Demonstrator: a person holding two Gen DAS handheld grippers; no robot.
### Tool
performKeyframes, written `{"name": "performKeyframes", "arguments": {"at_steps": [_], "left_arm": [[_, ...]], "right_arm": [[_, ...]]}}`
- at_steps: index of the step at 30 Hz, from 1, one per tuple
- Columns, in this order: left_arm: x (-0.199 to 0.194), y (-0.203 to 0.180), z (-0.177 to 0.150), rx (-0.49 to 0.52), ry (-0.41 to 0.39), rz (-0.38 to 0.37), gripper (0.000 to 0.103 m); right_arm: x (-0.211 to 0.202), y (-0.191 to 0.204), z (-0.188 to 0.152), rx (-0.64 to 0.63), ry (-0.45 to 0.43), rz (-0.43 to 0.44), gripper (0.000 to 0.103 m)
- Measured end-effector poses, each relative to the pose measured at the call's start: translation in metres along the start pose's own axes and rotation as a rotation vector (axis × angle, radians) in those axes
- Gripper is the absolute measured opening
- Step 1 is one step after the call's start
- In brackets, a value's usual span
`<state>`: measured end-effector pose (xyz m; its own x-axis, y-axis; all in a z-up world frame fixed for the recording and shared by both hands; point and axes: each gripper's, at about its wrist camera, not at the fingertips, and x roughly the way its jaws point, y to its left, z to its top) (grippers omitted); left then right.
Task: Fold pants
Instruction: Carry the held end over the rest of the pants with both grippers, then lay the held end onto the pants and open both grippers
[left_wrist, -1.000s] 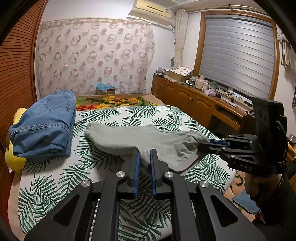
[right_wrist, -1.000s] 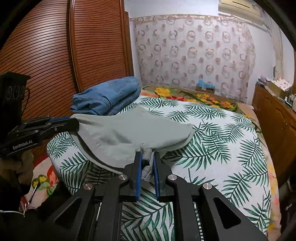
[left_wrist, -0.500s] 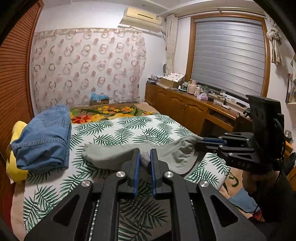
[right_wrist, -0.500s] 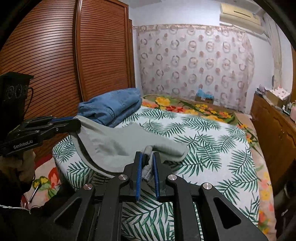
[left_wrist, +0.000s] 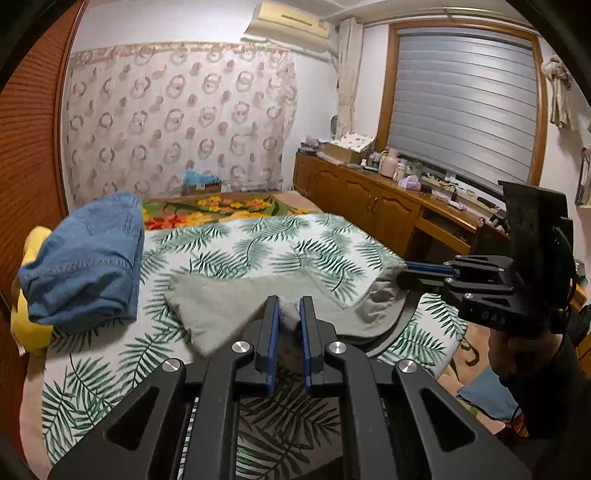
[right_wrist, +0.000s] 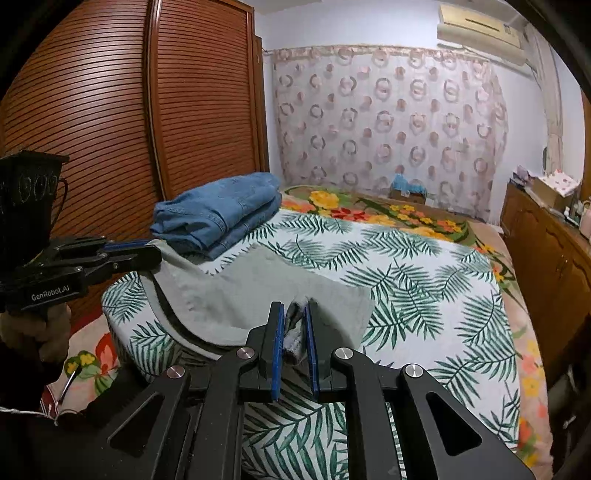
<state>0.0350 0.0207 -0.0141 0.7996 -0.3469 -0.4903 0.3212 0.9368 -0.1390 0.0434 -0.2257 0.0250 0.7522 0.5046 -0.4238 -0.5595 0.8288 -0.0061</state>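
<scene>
Grey-green pants (left_wrist: 236, 306) (right_wrist: 240, 295) lie on the leaf-print bed near its front edge, partly draped over that edge. My left gripper (left_wrist: 289, 306) is shut on a bunched corner of the pants. It shows from the side in the right wrist view as the left gripper (right_wrist: 151, 254), clamped on the cloth's left corner. My right gripper (right_wrist: 295, 314) is shut on another bunched corner with a frayed hem. In the left wrist view the right gripper (left_wrist: 404, 275) pinches the cloth's right edge. The pants hang slack between the two grips.
Folded blue jeans (left_wrist: 85, 262) (right_wrist: 218, 214) sit on the bed's far left beside a yellow item (left_wrist: 29, 325). The leaf-print bed (left_wrist: 280, 243) (right_wrist: 424, 280) stretches beyond the pants. A wooden wardrobe (right_wrist: 110, 129) stands left, a low cabinet (left_wrist: 373, 210) right. A person's hand (right_wrist: 33, 328) holds the left gripper.
Both grippers drew the pants back toward the bed's front edge. The cloth now covers less of the bed and reaches less far toward the jeans. Both grips stayed shut.
</scene>
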Motion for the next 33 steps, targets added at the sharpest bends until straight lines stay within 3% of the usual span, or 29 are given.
{"name": "performKeyframes", "arguments": {"at_steps": [18,27,33], "left_arm": [[0.050,0.035,0.022,-0.022,0.015,0.085,0.012],[0.075,0.054,0.012,-0.046,0.073,0.122,0.012],[0.082,0.056,0.016,-0.045,0.069,0.122,0.012]], "right_arm": [[0.087,-0.022,0.038,0.028,0.031,-0.062,0.011],[0.133,-0.024,0.043,0.039,0.093,-0.077,0.011],[0.146,-0.023,0.047,0.042,0.103,-0.087,0.011]]}}
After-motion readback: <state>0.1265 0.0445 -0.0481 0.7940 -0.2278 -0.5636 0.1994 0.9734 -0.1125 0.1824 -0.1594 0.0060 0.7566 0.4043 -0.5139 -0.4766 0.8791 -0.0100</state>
